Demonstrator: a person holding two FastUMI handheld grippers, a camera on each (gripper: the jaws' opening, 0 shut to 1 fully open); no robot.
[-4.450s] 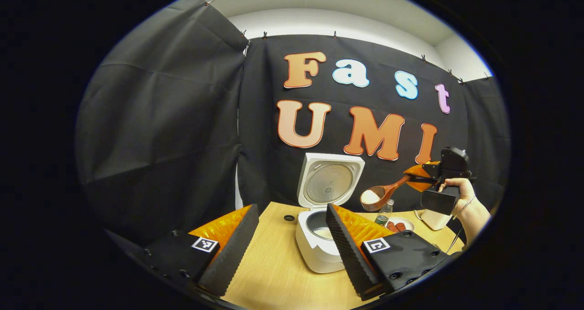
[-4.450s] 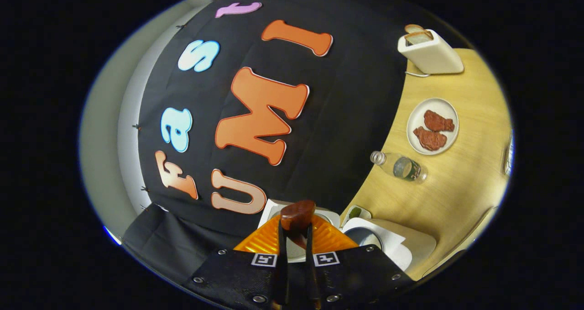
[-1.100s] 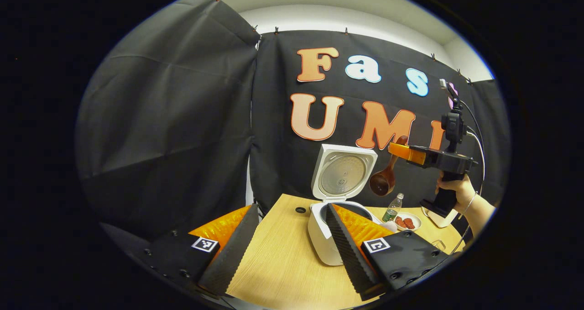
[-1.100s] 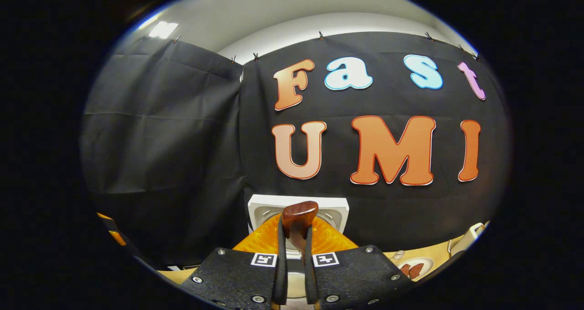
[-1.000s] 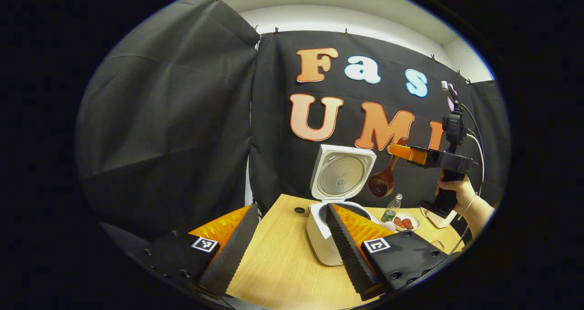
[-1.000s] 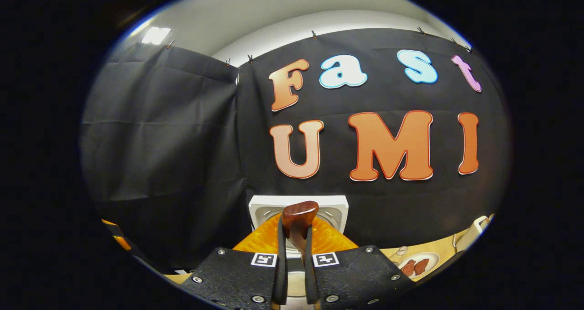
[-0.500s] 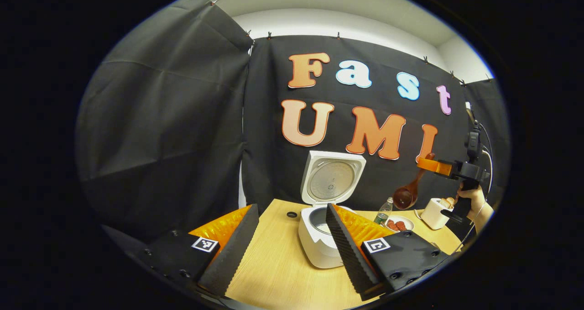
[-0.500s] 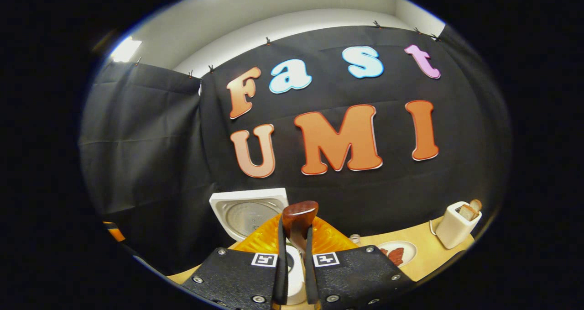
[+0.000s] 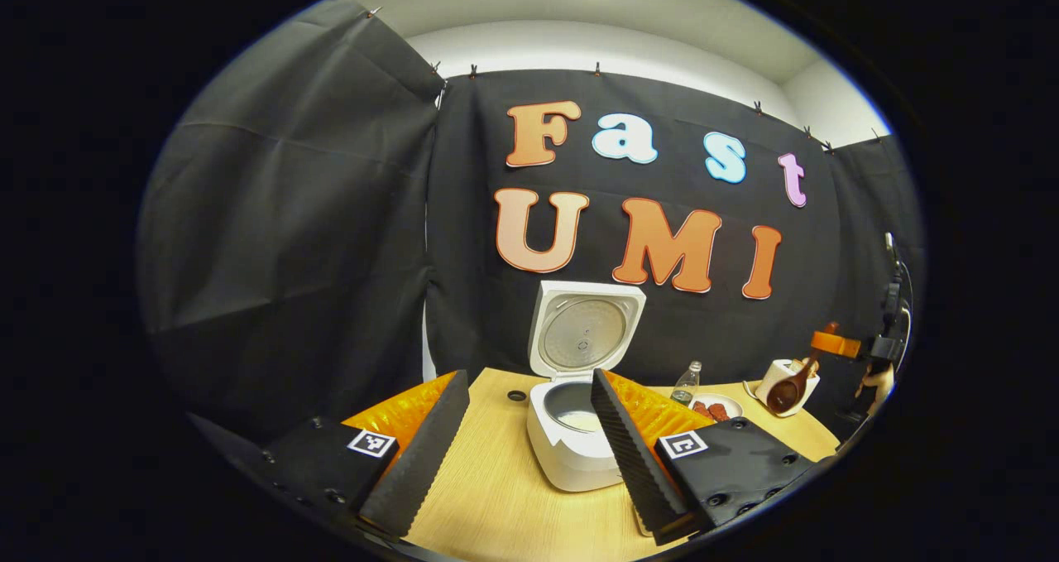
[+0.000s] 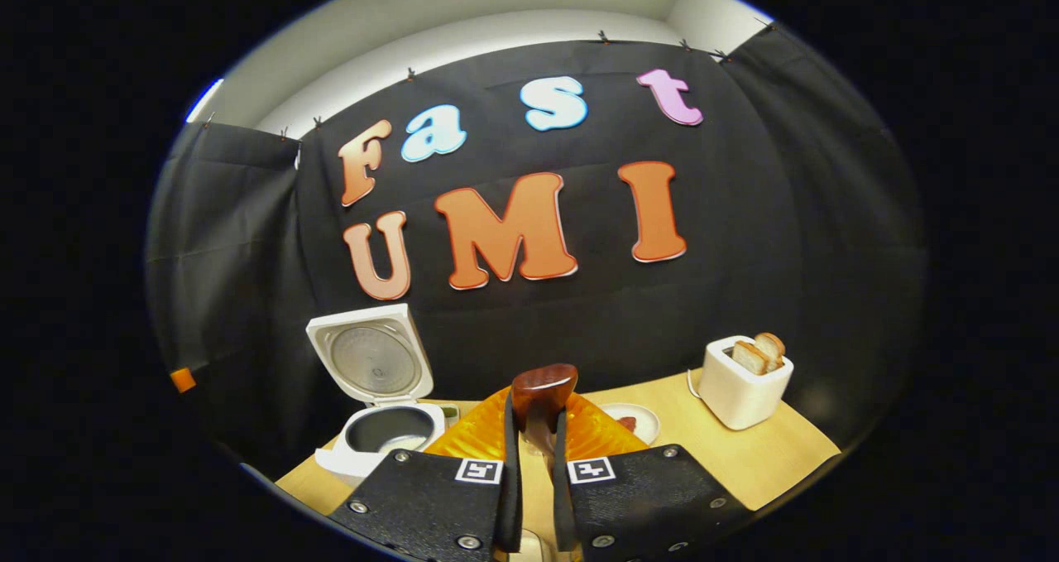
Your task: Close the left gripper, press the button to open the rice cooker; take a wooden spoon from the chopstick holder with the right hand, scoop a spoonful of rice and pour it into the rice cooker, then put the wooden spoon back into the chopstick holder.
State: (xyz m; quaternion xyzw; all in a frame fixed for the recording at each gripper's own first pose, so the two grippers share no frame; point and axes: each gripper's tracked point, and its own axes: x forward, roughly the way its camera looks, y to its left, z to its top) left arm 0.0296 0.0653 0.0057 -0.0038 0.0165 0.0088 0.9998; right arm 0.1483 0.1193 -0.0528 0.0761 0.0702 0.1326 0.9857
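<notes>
Right gripper view looks along the right gripper [image 10: 529,463], its two fingers pressed together on the handle of the dark brown wooden spoon [image 10: 539,396], whose end stands up between them; beyond, on the light wooden table [image 10: 745,454], the white rice cooker [image 10: 376,438] sits to the left with its lid raised, a white toaster [image 10: 740,388] holding bread slices to the right; left gripper view has the left gripper [image 9: 521,438] spread wide and holding nothing, the cooker just past it.
</notes>
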